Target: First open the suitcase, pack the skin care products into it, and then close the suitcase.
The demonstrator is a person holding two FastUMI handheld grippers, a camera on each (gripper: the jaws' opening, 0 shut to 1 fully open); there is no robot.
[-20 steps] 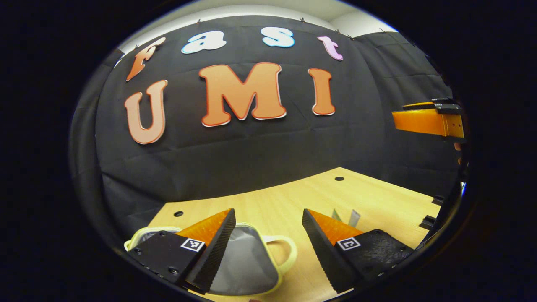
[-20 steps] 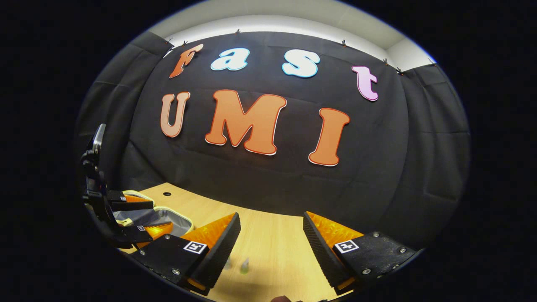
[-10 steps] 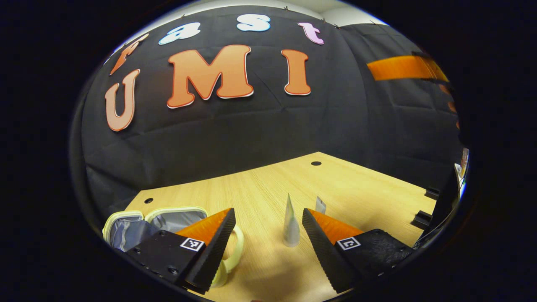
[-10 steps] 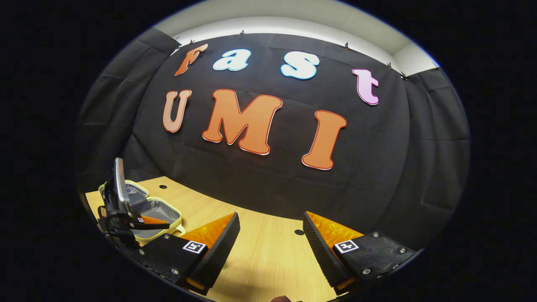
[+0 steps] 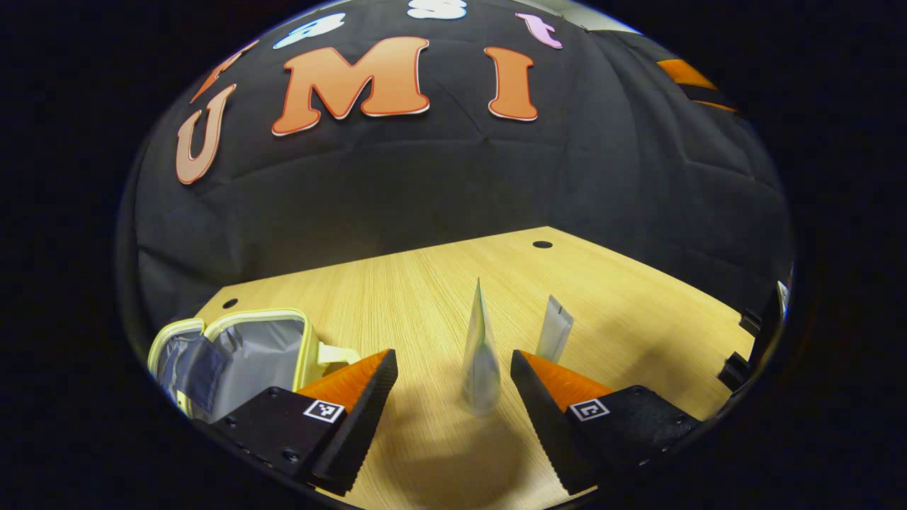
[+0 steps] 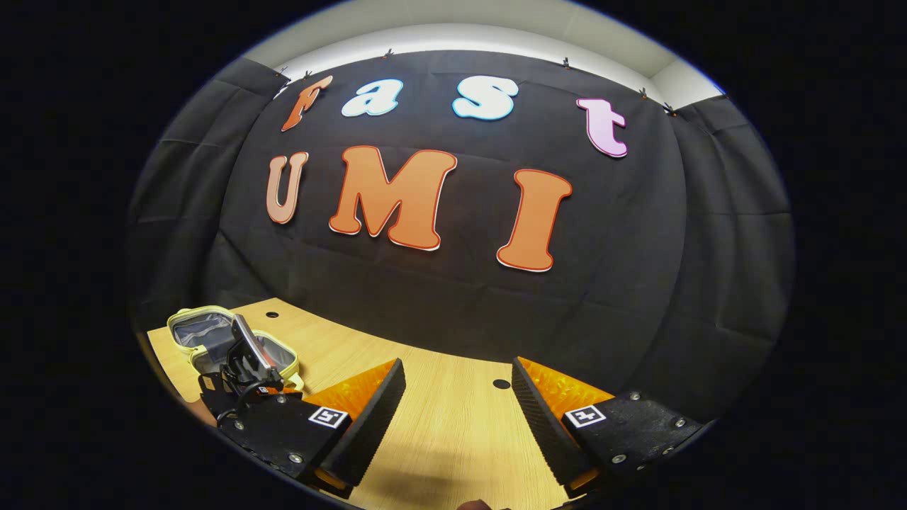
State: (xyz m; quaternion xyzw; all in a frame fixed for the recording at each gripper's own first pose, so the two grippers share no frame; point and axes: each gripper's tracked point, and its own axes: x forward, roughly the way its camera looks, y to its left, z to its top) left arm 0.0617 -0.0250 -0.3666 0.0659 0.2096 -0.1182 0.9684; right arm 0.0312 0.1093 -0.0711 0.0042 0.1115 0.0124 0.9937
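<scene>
In the left gripper view a small pale-yellow suitcase (image 5: 241, 350) with grey lining lies open on the wooden table (image 5: 425, 283) at the lower left. A whitish tube (image 5: 480, 354) stands upright between and just beyond the fingertips of my open left gripper (image 5: 453, 386). A second, smaller tube (image 5: 554, 331) stands slightly farther right. In the right gripper view my right gripper (image 6: 459, 393) hangs open over bare table (image 6: 453, 439), holding nothing. The open suitcase (image 6: 202, 333) sits at far left there, partly hidden by the left gripper (image 6: 244, 365).
The black cloth wall (image 5: 425, 184) closes off the table's far edge. Round holes (image 5: 542, 244) mark the tabletop near its back corners. Dark brackets (image 5: 737, 354) stick out at the table's right edge in the left gripper view.
The left gripper has swung from above the open suitcase rightward and tipped down, so the upright tube now stands between its fingers. The right gripper shifted only slightly.
</scene>
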